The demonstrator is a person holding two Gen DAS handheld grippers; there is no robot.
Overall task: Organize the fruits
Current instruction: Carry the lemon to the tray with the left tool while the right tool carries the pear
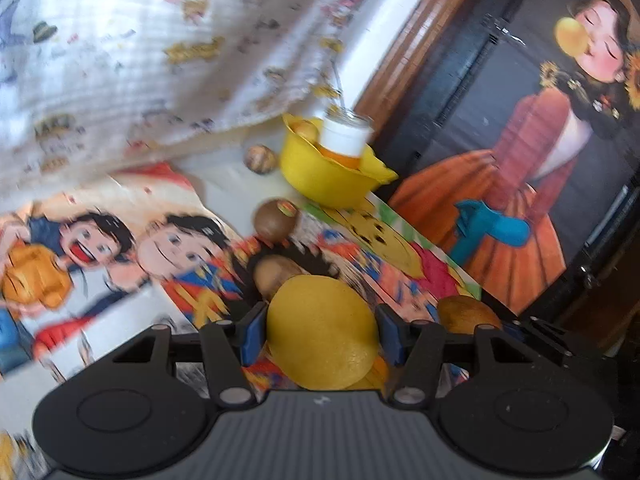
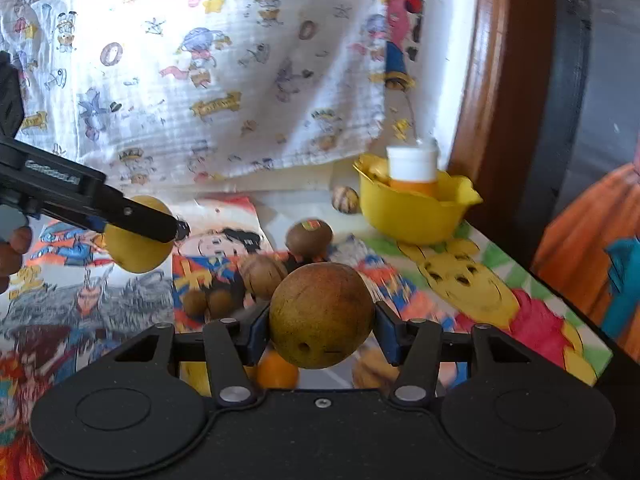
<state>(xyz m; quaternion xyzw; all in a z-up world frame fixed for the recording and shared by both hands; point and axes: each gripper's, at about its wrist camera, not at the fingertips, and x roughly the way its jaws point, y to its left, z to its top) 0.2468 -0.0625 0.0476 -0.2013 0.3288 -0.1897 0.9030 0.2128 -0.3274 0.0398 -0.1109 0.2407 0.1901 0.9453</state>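
Matt black plastic tongs [image 2: 322, 330]; glossy yellow plastic bowl [image 2: 412, 212]; crinkled printed cloth [image 2: 208, 80]; polished wooden frame [image 2: 480, 92].

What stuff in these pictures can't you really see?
- Inside the yellow bowl: in the right wrist view its wall and the white-capped bottle hide most of what is in it.
- The small orange fruit: the brown fruit in the right gripper covers its top.
- The fruit behind the yellow fruit in the left gripper: half hidden and blurred.
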